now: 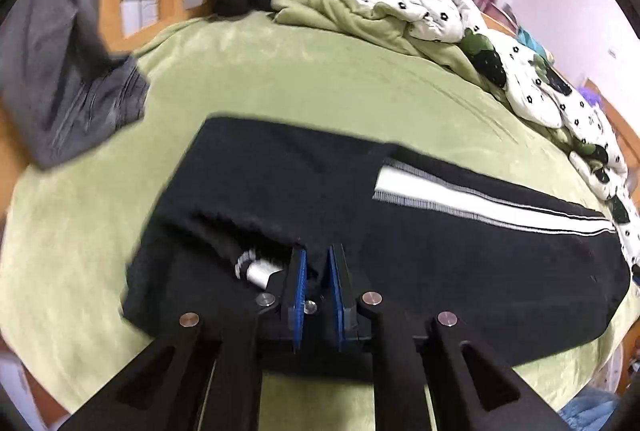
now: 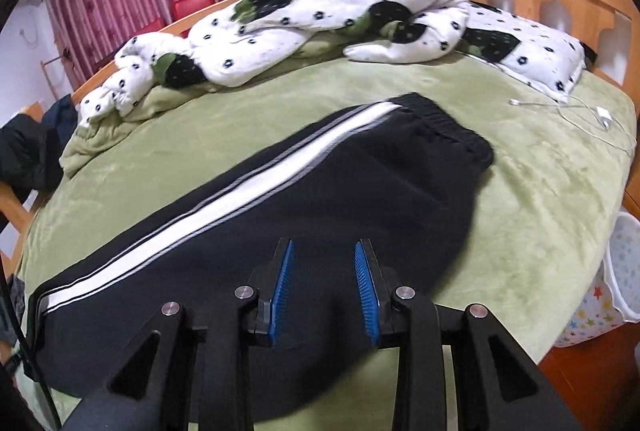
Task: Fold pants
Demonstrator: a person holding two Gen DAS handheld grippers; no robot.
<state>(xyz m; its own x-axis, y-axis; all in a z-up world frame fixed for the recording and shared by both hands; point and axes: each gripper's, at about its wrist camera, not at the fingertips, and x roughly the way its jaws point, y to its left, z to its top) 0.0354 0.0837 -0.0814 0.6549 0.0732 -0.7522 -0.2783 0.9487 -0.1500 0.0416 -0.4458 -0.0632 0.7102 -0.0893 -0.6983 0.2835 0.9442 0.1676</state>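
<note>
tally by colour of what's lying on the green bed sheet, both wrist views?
Black: 1, pants
Grey: 1, garment
White, patterned: 2, quilt, pillow
White: 1, cable
Total: 5, on the sheet

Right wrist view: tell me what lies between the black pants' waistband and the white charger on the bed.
Only bare green bedspread lies between the black pants waistband and the white charger; the right wrist view shows it.

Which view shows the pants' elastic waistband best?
The right wrist view: the waistband lies unobstructed at the far end of the black pants. In the left wrist view that end sits at the right edge, its gathered waistband indistinct.
</note>
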